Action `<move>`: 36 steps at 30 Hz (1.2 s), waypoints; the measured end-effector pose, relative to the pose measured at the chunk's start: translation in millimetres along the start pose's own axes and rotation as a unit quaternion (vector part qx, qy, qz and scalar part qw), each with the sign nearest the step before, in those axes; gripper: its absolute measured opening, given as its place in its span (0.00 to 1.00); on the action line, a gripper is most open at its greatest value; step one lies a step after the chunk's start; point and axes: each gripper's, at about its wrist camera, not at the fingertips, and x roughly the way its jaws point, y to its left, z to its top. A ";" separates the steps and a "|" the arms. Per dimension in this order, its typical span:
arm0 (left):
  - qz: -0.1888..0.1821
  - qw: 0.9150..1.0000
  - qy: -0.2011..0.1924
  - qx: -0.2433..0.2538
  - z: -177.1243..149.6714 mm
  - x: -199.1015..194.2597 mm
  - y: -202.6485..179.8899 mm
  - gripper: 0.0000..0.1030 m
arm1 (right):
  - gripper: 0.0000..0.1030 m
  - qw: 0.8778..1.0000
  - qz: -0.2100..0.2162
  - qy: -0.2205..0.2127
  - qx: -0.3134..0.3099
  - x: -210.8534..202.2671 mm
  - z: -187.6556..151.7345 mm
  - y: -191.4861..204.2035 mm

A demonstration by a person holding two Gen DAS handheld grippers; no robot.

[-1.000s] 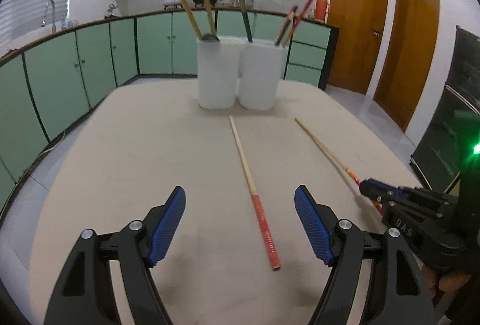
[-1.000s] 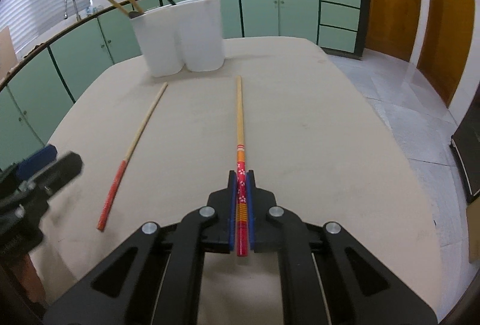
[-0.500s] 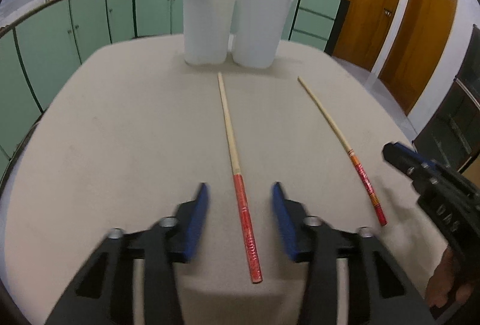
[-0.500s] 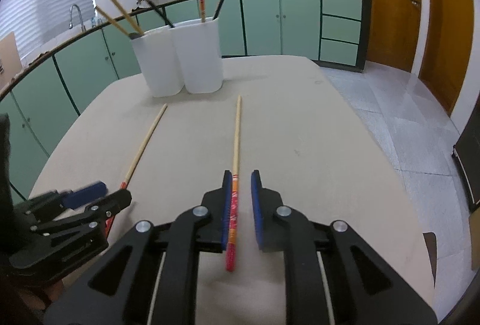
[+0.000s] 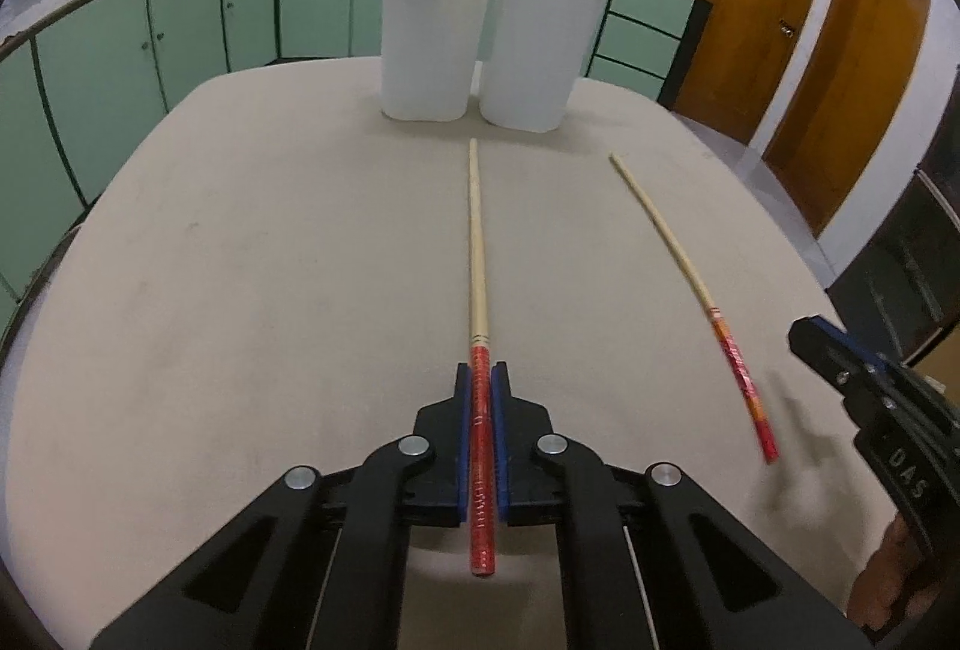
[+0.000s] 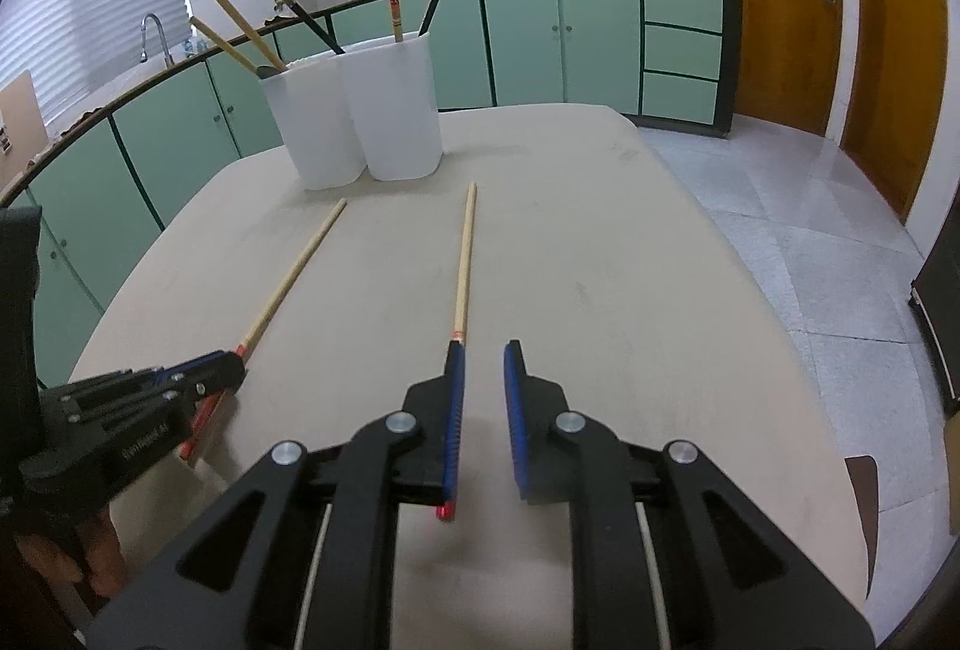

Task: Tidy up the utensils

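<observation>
Wooden chopstick [image 5: 478, 254], glossy red-wrapped end; matt beige table [image 5: 240, 290]; white plastic holders [image 5: 429, 38].

Black angular left gripper [image 5: 482, 410] and right gripper [image 6: 483, 398], blue ribbed pads, silver screws, white lettering.

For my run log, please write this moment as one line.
left gripper: shut on chopstick | right gripper: open, second chopstick lies loose | holders: not reached

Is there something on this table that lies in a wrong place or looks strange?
Yes. Two chopsticks are out on the table instead of standing in the white holders. The left gripper is shut on one chopstick; the other chopstick lies loose between the open fingers of the right gripper. Nothing looks spilled or broken.
</observation>
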 end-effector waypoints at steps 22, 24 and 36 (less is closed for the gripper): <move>0.021 0.999 -0.044 0.009 -45.7 -34.2 0.4 0.37 | 0.24 1.000 0.019 0.024 0.004 -22.3 -43.5 0.2; 0.023 0.999 -0.046 0.010 -45.2 -35.1 0.0 0.37 | 0.24 0.999 0.022 0.029 0.000 -20.1 -46.2 2.7; 0.016 0.999 -0.041 0.003 -44.2 -32.8 2.2 0.37 | 0.21 0.999 0.009 0.033 -0.026 -0.4 -41.9 13.9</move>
